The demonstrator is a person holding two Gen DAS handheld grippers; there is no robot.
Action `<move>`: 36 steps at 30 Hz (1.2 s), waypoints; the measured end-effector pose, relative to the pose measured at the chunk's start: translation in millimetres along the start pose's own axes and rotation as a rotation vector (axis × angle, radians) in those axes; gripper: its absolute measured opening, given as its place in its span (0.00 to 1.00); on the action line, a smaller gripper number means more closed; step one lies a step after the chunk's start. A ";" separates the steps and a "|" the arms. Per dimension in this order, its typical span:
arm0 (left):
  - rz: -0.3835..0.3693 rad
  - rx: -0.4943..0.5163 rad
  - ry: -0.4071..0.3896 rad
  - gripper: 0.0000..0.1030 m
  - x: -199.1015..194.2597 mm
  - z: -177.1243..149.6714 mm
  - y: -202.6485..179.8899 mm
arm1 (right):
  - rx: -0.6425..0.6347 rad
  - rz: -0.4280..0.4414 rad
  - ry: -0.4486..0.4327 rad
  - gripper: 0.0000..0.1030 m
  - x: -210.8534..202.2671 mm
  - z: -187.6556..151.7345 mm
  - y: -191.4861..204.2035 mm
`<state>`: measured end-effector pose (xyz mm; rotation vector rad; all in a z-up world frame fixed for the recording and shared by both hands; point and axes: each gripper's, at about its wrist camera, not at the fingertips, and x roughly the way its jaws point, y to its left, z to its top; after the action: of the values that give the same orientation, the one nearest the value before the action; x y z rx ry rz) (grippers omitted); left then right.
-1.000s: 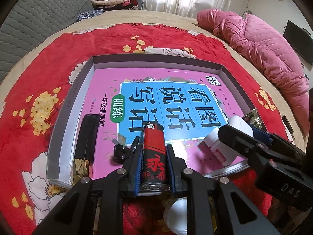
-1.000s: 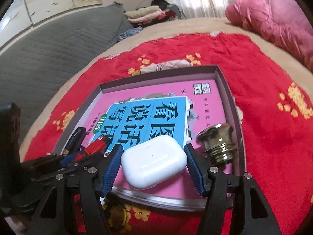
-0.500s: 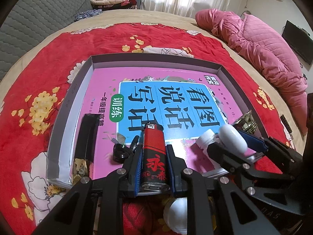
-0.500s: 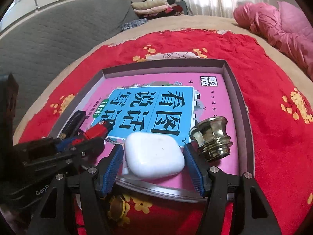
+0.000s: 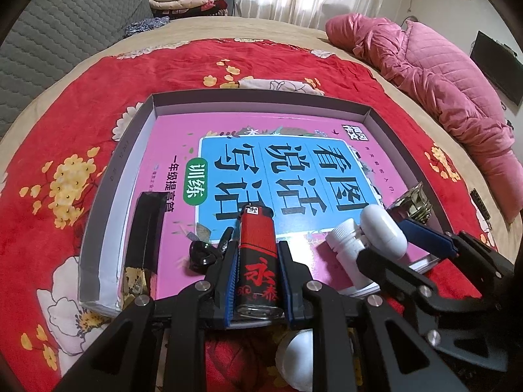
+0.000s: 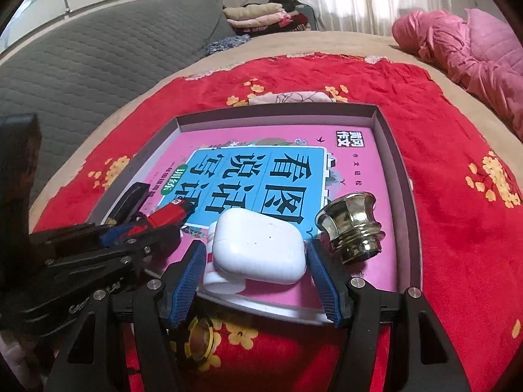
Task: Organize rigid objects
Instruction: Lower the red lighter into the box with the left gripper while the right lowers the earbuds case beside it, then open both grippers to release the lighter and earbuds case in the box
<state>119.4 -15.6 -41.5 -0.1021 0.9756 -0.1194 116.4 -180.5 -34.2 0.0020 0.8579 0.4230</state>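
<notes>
A shallow grey box [image 5: 261, 99] holds a pink and blue book [image 5: 278, 163]. My left gripper [image 5: 256, 254] is shut on a red and black lighter [image 5: 256, 254] over the box's near edge. My right gripper [image 6: 258, 254] is open around a white earbud case [image 6: 258, 245], which rests on a white bottle [image 6: 219, 281] on the book. The case [image 5: 382, 228] and the bottle [image 5: 346, 248] also show in the left wrist view. A brass knob [image 6: 353, 225] stands just right of the case.
A black flat box [image 5: 143, 238] and a small black object [image 5: 201, 251] lie in the box at the left. A white round thing [image 5: 297, 356] and a gold ring [image 6: 201, 339] lie on the red floral blanket [image 5: 81, 114] below the grippers. A pink quilt [image 5: 441, 81] lies at the right.
My right gripper's fingers have opened away from the white earbud case, which now rests on the white bottle. The left gripper still holds the lighter in place.
</notes>
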 end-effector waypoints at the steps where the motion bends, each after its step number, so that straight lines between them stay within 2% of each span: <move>1: -0.001 -0.002 -0.001 0.22 0.3 0.2 0.2 | -0.005 -0.001 -0.003 0.64 -1.3 -0.9 0.7; 14: -0.001 -0.008 -0.016 0.22 6.9 6.3 -2.1 | 0.011 0.005 -0.022 0.64 -12.9 -4.5 -1.7; 36: -0.006 0.003 0.012 0.22 1.8 2.3 -4.0 | 0.036 0.003 -0.047 0.64 -20.8 -8.3 -5.2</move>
<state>122.1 -19.8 -41.1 -0.1019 0.9874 -0.1275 100.1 -194.2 -25.3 0.0460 0.8190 0.4092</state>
